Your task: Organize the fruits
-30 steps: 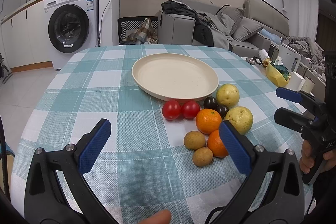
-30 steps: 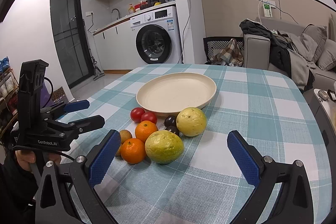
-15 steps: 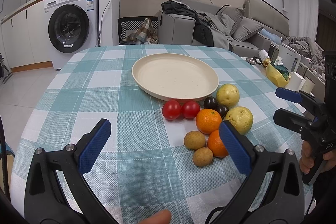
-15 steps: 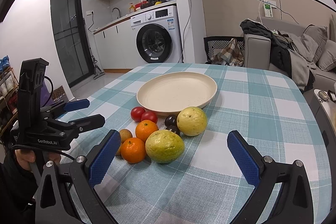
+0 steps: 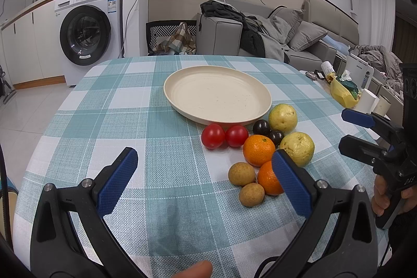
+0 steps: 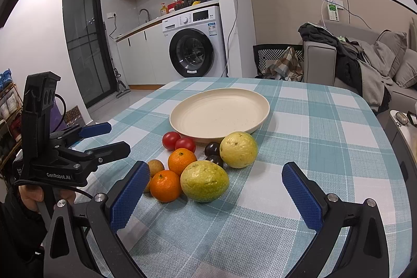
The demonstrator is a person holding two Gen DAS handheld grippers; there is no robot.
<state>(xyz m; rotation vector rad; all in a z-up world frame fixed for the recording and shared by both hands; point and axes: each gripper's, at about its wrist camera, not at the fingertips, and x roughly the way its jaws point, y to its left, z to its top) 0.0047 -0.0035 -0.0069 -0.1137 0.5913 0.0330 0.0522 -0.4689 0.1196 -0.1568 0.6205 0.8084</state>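
Bare checked tablecloth (image 5: pixel 104 121) across the left and lower centre of the left wrist frame. Bare cloth too at right of the right wrist frame. Blocked mid-frame by a tight fruit cluster (image 5: pixel 258 147) touching the empty plate (image 5: pixel 182 85) rim. Open plate interior beyond.

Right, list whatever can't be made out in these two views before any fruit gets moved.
- Near orange: left wrist view, right side hidden by the left gripper finger.
- Small brown fruits: right wrist view, the nearer one almost wholly hidden by the right gripper finger and an orange.
- Dark plums: right wrist view, partly behind the yellow-green fruits.
- Washing machine label: too small to read.
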